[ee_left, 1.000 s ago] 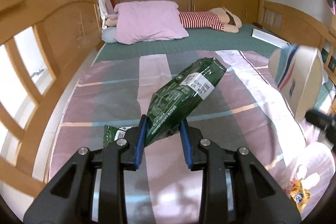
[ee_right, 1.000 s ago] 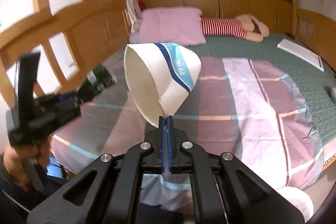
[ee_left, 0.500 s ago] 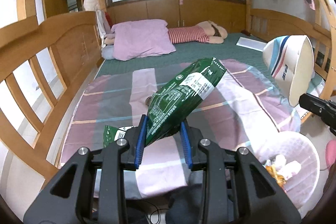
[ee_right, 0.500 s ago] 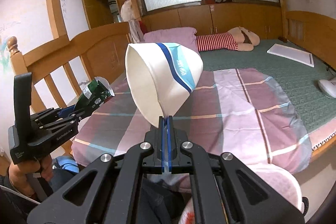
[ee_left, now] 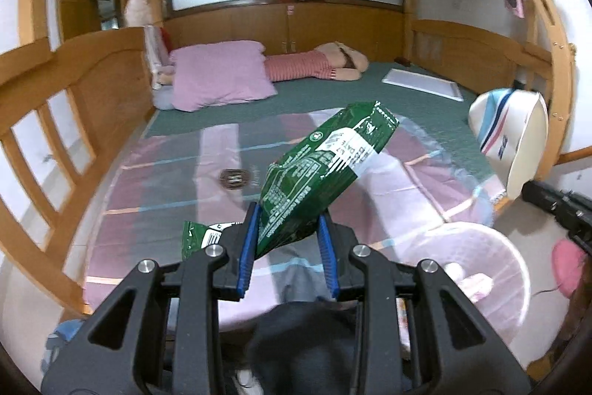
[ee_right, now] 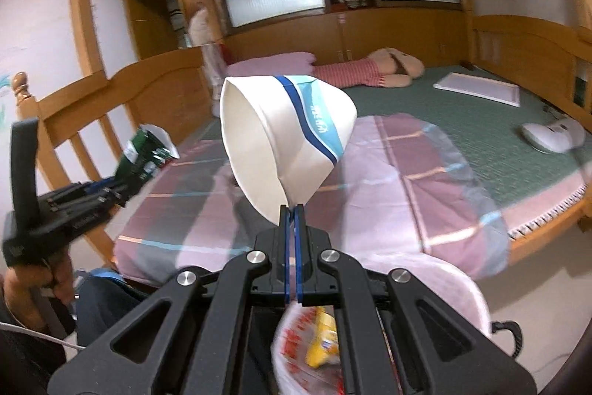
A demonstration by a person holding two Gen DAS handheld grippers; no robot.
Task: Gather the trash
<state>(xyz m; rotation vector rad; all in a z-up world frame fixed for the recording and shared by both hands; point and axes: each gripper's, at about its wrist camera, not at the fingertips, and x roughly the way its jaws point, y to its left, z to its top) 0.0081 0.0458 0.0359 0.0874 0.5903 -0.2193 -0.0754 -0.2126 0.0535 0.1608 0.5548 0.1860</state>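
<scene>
Two catches in my jaws: left gripper (ee_left: 288,248) clamps the green snack bag (ee_left: 322,173), tilted above the bed (ee_left: 229,180). Right gripper (ee_right: 291,247) pinches the paper bowl (ee_right: 273,136) by its rim, over the pink trash bag (ee_right: 436,284).

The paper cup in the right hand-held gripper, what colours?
White paper cup with blue and light-blue bands, clearest in the right wrist view.

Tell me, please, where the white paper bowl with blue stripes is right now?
The white paper bowl with blue stripes is pinched by its rim in the right hand-held gripper, above the striped pink blanket; the left wrist view shows it at the far right.
</scene>
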